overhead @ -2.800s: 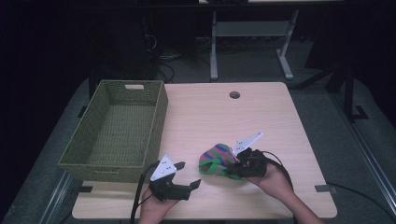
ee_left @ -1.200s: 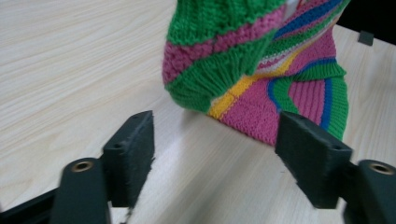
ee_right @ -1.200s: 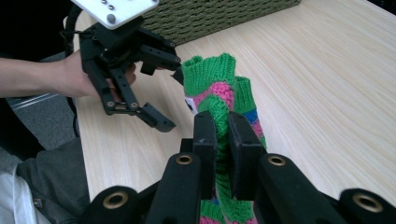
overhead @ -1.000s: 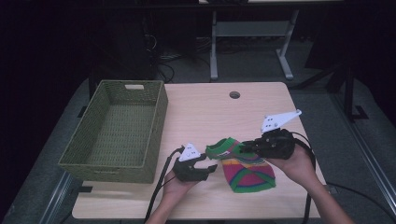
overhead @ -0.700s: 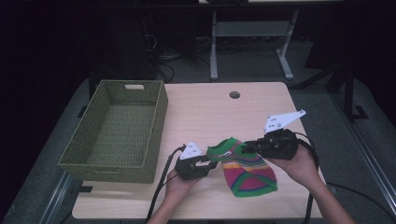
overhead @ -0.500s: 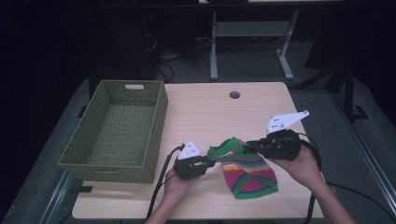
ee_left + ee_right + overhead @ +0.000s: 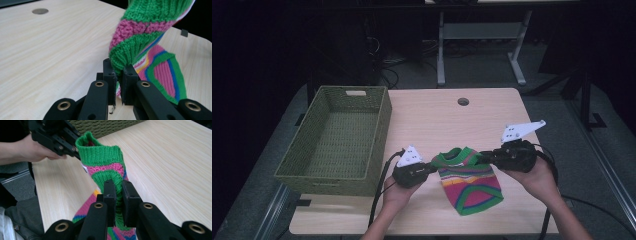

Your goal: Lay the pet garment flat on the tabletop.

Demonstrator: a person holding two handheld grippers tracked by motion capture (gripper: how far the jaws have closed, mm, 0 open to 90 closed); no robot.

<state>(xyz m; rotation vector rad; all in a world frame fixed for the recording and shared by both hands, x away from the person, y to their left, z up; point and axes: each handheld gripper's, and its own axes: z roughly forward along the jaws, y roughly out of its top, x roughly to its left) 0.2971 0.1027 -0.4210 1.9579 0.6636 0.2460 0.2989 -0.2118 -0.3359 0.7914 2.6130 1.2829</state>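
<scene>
Knitted in green, pink, blue and yellow stripes, a small sweater [image 7: 469,182] is held up by its green collar above the near part of the wooden table [image 7: 492,120], its lower hem resting on the tabletop. One side of the collar is pinched by the left gripper [image 7: 431,170], whose jaws have just been closing and are now pressed onto the knit, as is seen in the left gripper view, where the green ribbing is clamped between the two black pads [image 7: 110,75]. The other side of the collar is pinched by the right gripper [image 7: 484,156]; in the right gripper view the jaws are pressed together on the green edge of the sweater [image 7: 100,155]. A green woven basket [image 7: 337,140] is placed at the left of the table, just beside the left gripper. A round grommet hole [image 7: 463,101] is set in the far part of the tabletop.
</scene>
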